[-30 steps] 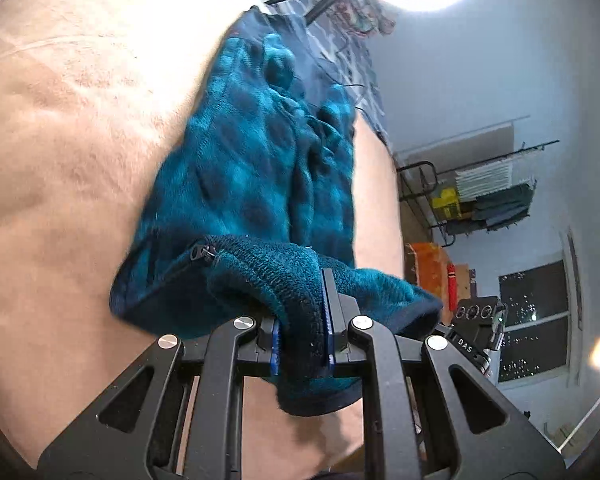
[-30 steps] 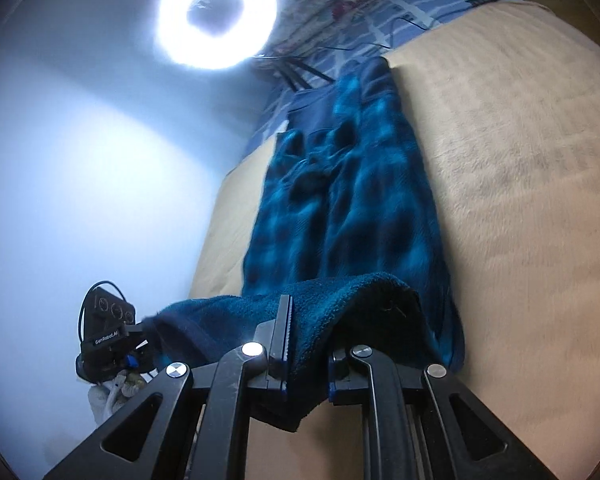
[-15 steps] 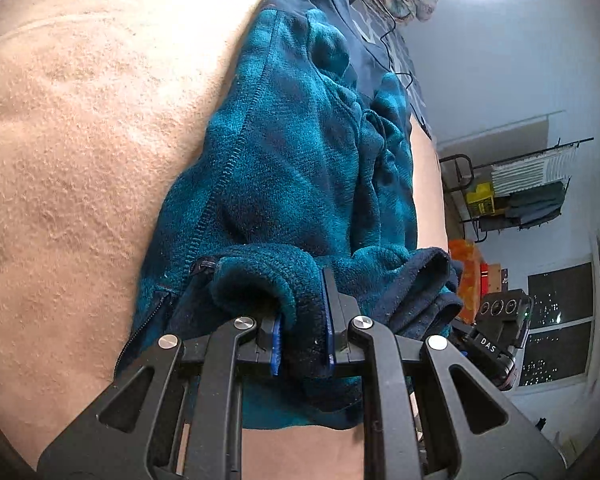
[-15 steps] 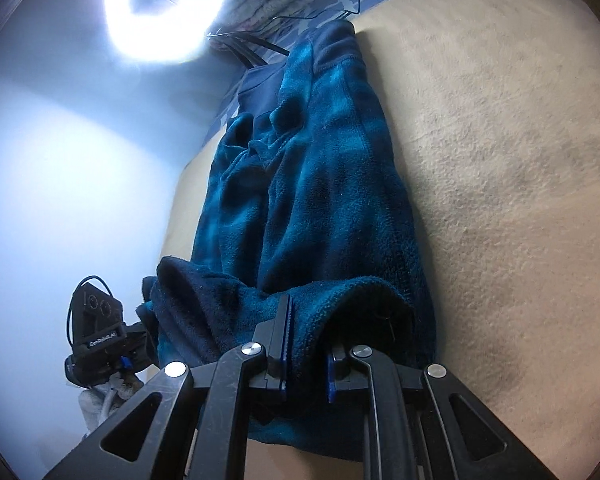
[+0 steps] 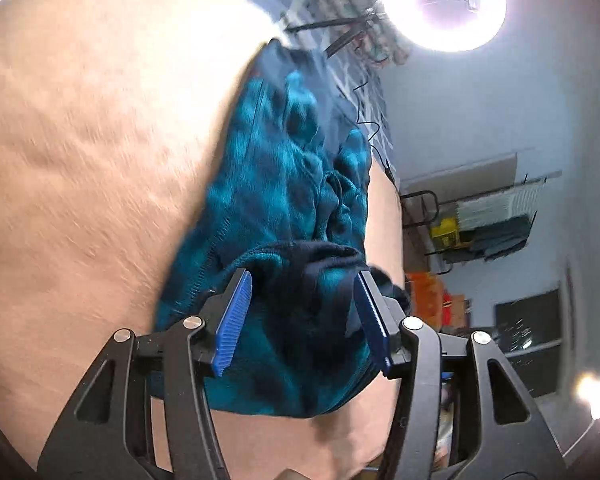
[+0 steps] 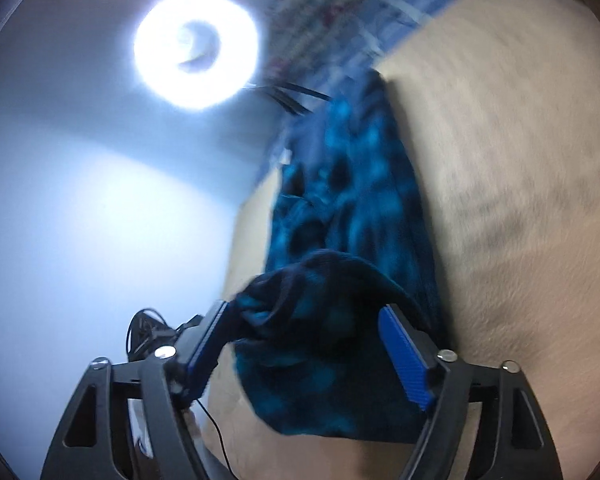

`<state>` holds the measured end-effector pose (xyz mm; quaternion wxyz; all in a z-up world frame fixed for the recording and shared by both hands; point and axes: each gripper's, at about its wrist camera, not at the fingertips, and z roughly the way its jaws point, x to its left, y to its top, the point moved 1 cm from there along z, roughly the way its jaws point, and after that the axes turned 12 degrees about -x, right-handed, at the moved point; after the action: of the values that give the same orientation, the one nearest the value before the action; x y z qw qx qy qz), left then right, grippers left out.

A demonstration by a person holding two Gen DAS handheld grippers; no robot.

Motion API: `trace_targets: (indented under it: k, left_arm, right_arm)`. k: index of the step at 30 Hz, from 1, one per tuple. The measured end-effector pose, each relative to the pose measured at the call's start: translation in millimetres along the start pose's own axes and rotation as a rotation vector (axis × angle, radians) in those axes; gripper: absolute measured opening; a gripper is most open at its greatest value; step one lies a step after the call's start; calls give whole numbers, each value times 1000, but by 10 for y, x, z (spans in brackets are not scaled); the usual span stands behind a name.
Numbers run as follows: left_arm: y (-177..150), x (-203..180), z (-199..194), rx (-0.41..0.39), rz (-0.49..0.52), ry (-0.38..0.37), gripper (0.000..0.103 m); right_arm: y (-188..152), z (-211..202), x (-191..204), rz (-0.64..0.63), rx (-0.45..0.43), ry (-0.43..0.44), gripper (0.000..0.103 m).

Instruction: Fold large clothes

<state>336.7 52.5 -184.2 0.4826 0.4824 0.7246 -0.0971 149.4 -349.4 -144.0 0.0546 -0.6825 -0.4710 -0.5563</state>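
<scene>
Both tools have just been opening: the left tool (image 5: 306, 316) and right tool (image 6: 300, 356) stand released, blue pads clear of the teal plaid fleece garment (image 5: 284, 208) bunched between them. That garment lies lengthwise on the tan blanket (image 5: 84, 160), its far end toward the ring light (image 6: 196, 50)

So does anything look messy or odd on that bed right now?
Only the blue fleece garment: its folded-over end sits bunched and humped rather than flat, lying loose between the open left tool and right tool. Nothing looks damaged.
</scene>
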Motion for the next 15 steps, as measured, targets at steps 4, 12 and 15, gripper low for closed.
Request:
trace_targets:
  k: [4,12,15]
  left_arm:
    - [-94,-102,-102,19,112,-11,54]
    - [-595,-430,370,124,428,74,41]
    - [-482,-418,607,88,415,119,41]
  right_arm:
    - [-105,-59,265,-170,42,17,46]
    - [-539,414,566,-393,177,11,35]
    - [-518,598,559,-435,158,-45,35]
